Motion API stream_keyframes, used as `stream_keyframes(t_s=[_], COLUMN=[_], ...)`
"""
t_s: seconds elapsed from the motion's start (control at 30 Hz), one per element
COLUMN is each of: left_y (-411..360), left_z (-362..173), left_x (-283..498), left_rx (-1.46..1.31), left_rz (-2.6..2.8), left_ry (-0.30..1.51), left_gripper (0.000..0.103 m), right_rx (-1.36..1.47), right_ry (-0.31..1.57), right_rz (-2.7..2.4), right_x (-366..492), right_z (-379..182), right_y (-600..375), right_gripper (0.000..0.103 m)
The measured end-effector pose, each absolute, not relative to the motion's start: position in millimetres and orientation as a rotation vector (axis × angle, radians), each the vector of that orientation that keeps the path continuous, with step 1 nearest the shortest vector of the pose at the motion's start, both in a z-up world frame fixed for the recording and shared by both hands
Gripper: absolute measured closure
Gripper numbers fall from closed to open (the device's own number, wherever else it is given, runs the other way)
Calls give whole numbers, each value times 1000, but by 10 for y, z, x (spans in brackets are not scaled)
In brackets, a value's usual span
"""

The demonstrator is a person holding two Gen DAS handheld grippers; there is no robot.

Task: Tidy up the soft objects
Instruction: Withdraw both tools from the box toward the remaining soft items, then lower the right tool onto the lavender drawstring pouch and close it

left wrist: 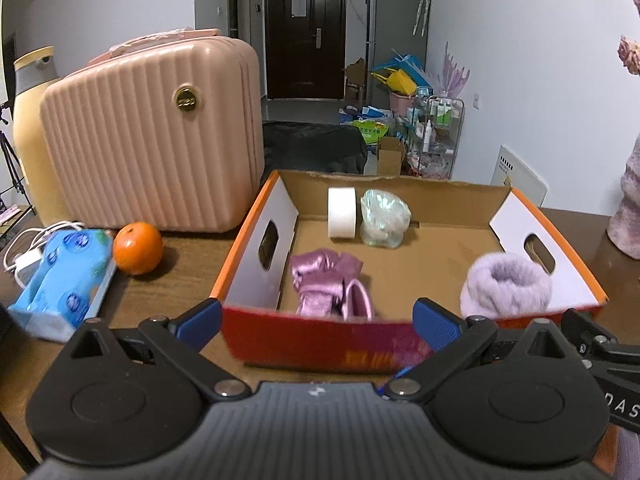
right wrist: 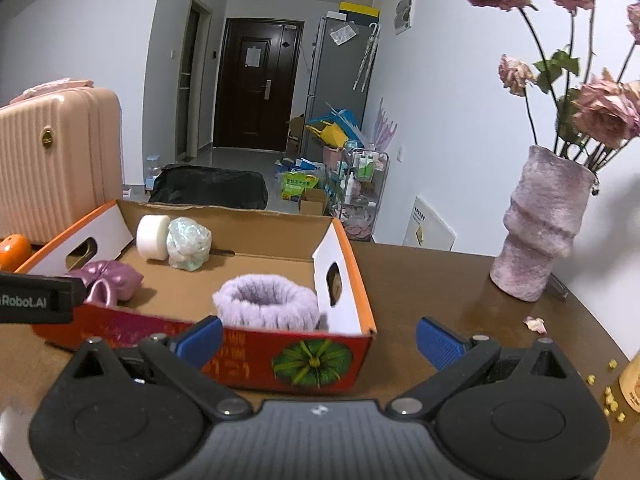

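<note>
Fluffy lilac scrunchie (right wrist: 267,300), satin bow (left wrist: 324,280), cardboard box (left wrist: 320,340)

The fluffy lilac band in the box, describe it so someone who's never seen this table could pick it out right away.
Find the open cardboard box with orange rims on the brown table. In its near right corner, beside the handle cut-out, sits the fluffy lilac band, a thick plush ring with a hollow middle. The shiny pink satin bow lies near left, while the white roll and iridescent bundle stand at the back wall.
</note>
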State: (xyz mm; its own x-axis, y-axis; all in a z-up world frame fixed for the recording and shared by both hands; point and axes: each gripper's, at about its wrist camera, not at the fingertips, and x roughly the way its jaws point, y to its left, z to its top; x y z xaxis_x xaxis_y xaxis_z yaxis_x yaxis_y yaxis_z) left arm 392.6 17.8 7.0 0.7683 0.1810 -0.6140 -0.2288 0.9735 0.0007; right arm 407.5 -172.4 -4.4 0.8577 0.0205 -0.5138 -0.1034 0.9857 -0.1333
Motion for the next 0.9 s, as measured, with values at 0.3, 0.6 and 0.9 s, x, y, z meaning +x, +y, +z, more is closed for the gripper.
stream_keyframes(t_s=[0.3,0.6,0.9], left_y=[164,188,255], left_z=[43,76,37], left_x=[3435,2917,2456], left_rx=[-83,-103,-93], left_rz=[230,204,199], left_ry=[692,692,702], left_gripper=[0,0,0], right_rx=[-143,-128,-131], right_ry=[540,544,552], right_rz=[83,122,151], right_x=[3595,3127,2735], right_z=[-31,-71,-122], right_y=[-1872,-1924,-1926], right_gripper=[0,0,0])
